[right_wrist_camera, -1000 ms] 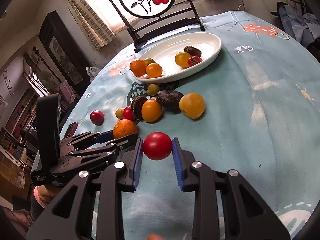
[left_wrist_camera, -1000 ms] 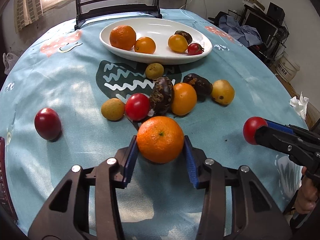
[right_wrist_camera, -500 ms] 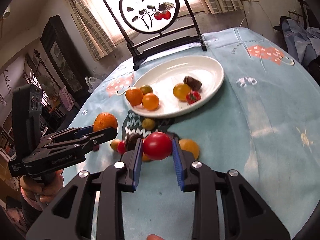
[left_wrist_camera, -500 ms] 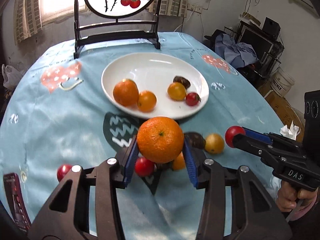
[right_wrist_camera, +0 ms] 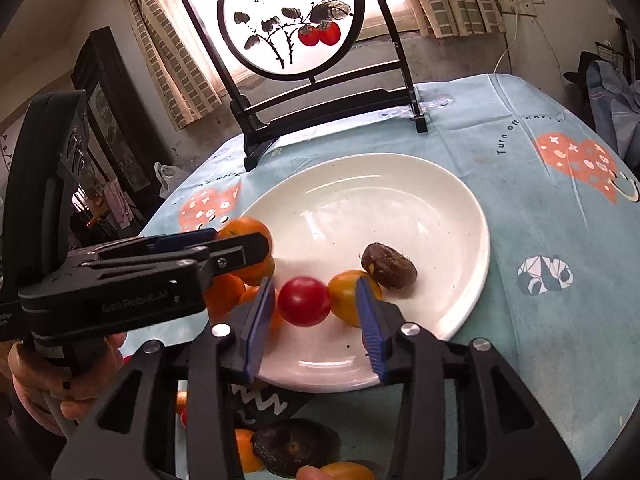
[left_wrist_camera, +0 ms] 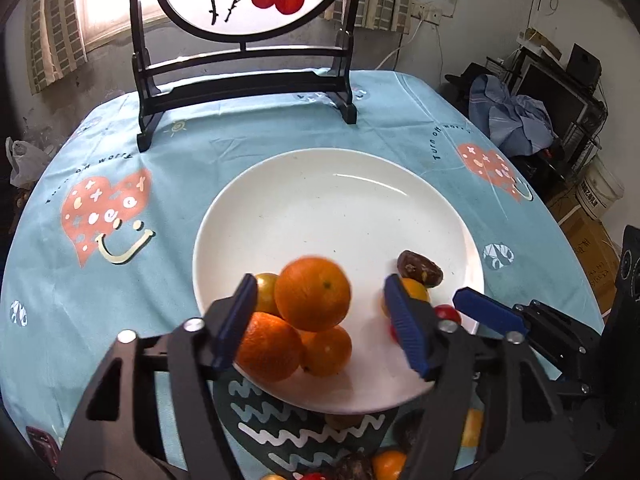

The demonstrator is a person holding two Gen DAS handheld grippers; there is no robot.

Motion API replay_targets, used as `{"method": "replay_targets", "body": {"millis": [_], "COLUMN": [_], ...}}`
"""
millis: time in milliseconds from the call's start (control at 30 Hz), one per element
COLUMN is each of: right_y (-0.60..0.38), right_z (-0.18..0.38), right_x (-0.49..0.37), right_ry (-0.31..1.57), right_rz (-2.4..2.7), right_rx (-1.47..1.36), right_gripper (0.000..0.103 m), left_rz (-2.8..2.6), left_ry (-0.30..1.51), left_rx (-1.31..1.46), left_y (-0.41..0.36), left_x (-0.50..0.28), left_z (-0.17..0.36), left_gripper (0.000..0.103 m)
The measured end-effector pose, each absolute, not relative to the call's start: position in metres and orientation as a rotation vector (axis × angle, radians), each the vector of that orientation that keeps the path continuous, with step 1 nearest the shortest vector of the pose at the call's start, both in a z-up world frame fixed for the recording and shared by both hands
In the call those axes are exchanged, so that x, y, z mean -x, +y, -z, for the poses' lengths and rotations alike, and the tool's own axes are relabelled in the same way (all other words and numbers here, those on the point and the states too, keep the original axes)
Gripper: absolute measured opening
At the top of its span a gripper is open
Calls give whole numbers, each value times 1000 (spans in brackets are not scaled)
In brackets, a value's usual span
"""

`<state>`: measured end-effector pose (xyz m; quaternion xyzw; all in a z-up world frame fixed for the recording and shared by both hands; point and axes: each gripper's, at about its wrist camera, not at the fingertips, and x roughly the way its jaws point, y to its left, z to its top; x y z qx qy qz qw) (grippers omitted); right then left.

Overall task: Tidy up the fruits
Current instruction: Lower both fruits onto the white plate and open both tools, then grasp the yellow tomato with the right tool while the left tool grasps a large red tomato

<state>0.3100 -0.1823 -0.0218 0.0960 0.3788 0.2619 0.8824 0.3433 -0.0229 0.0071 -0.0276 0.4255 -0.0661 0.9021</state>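
A white plate point(left_wrist_camera: 360, 208) sits on the blue tablecloth; it also shows in the right wrist view point(right_wrist_camera: 400, 188). My left gripper point(left_wrist_camera: 320, 320) is open over its near left part. A blurred orange point(left_wrist_camera: 313, 293) hangs free between its pads, above two oranges point(left_wrist_camera: 268, 347) on the plate. My right gripper point(right_wrist_camera: 316, 320) is open over the plate's near edge. A red tomato point(right_wrist_camera: 304, 301) sits free between its pads, beside a yellow fruit point(right_wrist_camera: 348, 294) and a dark brown fruit point(right_wrist_camera: 389, 266).
A black framed persimmon screen point(left_wrist_camera: 248, 20) stands behind the plate. Several loose fruits, one dark point(right_wrist_camera: 294, 446), lie on the cloth near the plate's front rim. Clutter and a bucket point(left_wrist_camera: 600, 192) stand to the right of the table.
Both grippers moved forward over the plate and opened. The orange has left the left pads and the red tomato has left the right pads.
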Motion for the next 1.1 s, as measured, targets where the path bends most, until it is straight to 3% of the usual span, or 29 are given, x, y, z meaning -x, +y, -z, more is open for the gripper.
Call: {"method": "replay_targets", "body": {"millis": [67, 167, 267, 633, 1100], "right_y": [-192, -207, -221, -229, -199], "right_z": [20, 18, 27, 47, 52], "right_x": [-306, -298, -289, -230, -203], "right_ry": [788, 777, 806, 852, 871], "right_rz": [-546, -555, -581, -598, -415], "right_rx": [-218, -284, -368, -344, -32], "right_gripper": [43, 48, 51, 51, 51], "left_rz": [138, 113, 61, 31, 72], "left_ry": [856, 823, 790, 855, 853], "left_rx": [63, 79, 87, 99, 127], "left_y": [-16, -2, 16, 57, 62], "left_x": [-334, -310, -276, -161, -125], "left_z": [-14, -23, -25, 29, 58], "left_gripper": [76, 88, 93, 93, 93]}}
